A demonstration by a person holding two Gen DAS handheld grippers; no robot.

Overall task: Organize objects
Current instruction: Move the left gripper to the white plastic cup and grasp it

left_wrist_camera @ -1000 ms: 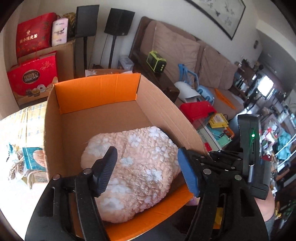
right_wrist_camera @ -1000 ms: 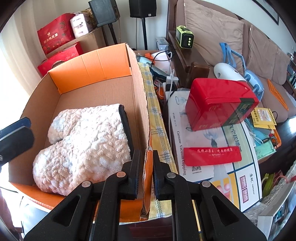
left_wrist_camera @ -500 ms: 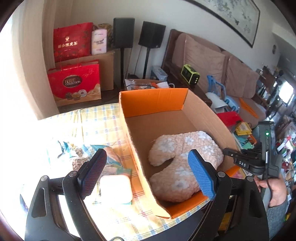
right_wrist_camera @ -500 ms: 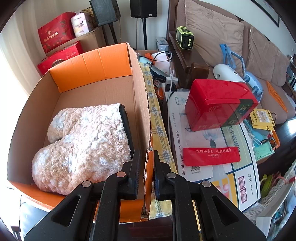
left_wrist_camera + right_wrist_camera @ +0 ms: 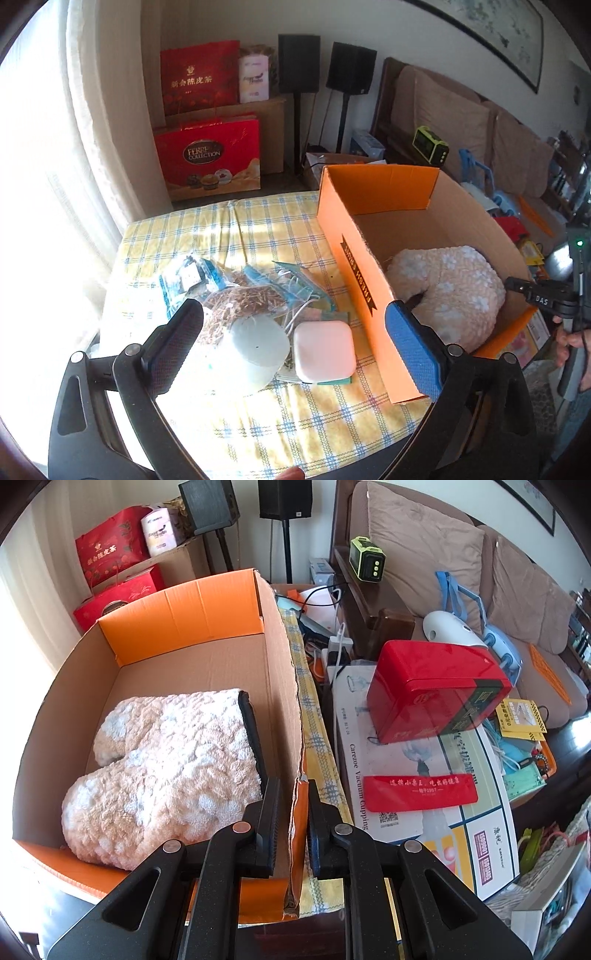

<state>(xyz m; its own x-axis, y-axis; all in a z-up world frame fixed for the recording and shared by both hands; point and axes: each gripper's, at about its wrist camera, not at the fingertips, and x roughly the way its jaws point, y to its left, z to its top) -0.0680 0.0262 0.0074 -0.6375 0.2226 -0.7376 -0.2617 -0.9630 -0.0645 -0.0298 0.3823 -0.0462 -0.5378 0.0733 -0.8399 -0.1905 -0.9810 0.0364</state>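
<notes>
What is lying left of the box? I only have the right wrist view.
Observer: A white roll and a pink case sit on the checked cloth, beside the box.
Operator: Is the left tool holding anything?
Observer: No. The left tool is open and empty, hovering above those two.
Operator: Anything behind them?
Observer: A clear bag of brown sticks, just past the roll.

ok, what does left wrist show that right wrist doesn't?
Left wrist only: the open left gripper over a white roll, a pink case and packets on the checked cloth.

Right wrist only: the right gripper shut on the box wall, and a red tin outside it.

Both: the box with the fluffy slippers inside.
</notes>
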